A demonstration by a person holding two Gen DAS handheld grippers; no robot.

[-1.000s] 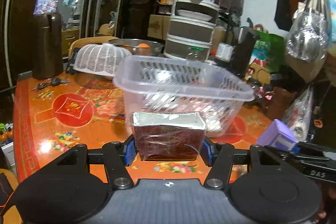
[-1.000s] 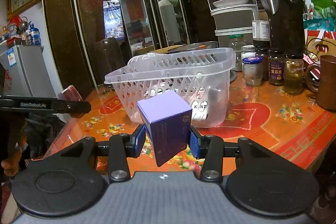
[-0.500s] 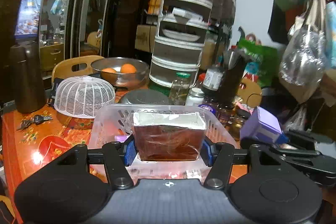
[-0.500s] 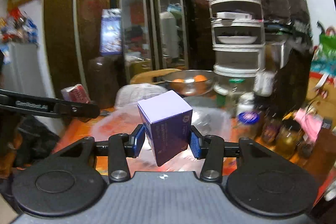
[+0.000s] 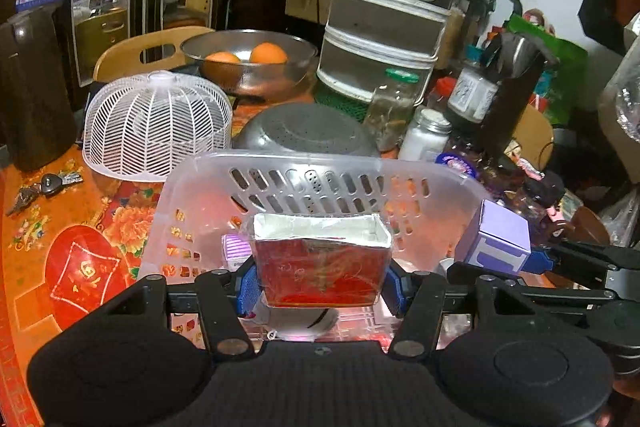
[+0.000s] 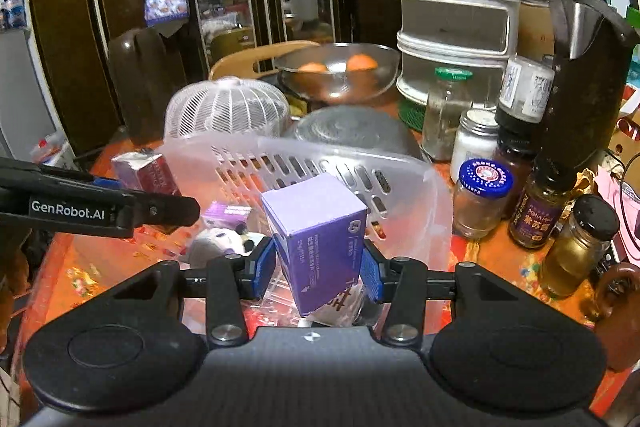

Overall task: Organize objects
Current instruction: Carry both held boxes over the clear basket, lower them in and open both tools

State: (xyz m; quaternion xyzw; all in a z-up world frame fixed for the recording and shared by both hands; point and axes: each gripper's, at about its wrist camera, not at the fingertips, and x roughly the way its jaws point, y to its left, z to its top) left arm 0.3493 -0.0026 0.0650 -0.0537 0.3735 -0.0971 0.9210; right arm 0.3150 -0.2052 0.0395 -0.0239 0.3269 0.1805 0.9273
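Observation:
My left gripper (image 5: 320, 287) is shut on a red box with a silver top (image 5: 322, 267), held over the clear perforated plastic basket (image 5: 280, 183). My right gripper (image 6: 318, 269) is shut on a purple box (image 6: 320, 247), also held over the basket (image 6: 408, 187). The purple box shows at the right in the left wrist view (image 5: 496, 241); the red box shows at the left in the right wrist view (image 6: 146, 171). Inside the basket lie a small purple packet (image 6: 228, 213) and a panda plush (image 6: 224, 243).
On the orange patterned table (image 5: 80, 267) stand a white mesh food cover (image 5: 156, 125), an upturned metal colander (image 5: 306, 129), a steel bowl of oranges (image 5: 248, 65), several jars (image 6: 484, 199), keys (image 5: 44, 185), a dark flask (image 5: 32, 91) and a tiered food container (image 5: 388, 27).
Both grippers have moved forward and tipped down over the basket, each still holding its box. The basket's inside now shows below them.

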